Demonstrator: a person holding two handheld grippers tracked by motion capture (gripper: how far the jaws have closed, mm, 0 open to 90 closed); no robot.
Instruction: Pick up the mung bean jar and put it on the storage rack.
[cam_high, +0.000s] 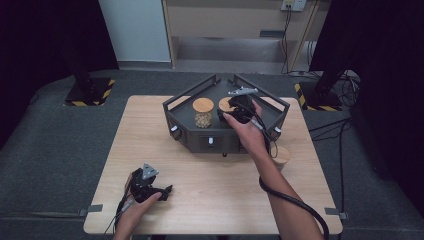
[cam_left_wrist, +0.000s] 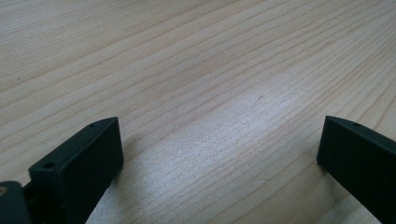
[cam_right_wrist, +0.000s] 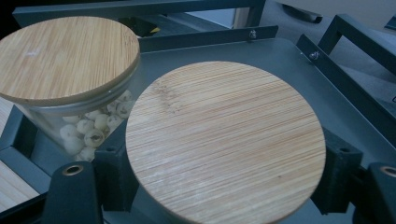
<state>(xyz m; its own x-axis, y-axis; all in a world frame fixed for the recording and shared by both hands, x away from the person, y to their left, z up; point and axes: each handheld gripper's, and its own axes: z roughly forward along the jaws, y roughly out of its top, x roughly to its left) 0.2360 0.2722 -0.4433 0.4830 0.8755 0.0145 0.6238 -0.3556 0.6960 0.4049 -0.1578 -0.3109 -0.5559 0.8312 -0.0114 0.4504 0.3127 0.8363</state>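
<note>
A dark metal tray (cam_high: 175, 102) with a railed rim stands at the table's far middle. In it stands a glass jar (cam_high: 203, 111) of pale round seeds under a bamboo lid. Just right of it is a second jar with a bamboo lid (cam_high: 226, 104), and my right gripper (cam_high: 235, 112) is shut on it. In the right gripper view that lid (cam_right_wrist: 224, 135) spreads over the jaws of the gripper (cam_right_wrist: 226, 177), which stand on either side of the jar below it. The seed jar (cam_right_wrist: 65, 56) is close at its left. My left gripper (cam_high: 167, 190) rests open near the front left, empty (cam_left_wrist: 219, 154).
A round wooden-topped thing (cam_high: 281, 155) sits on the table (cam_left_wrist: 187, 56) beside the tray's right front corner, partly behind my right forearm. The tray's raised rails (cam_right_wrist: 280, 51) fence the jars in. Black stands with striped bases flank the table on the floor beyond.
</note>
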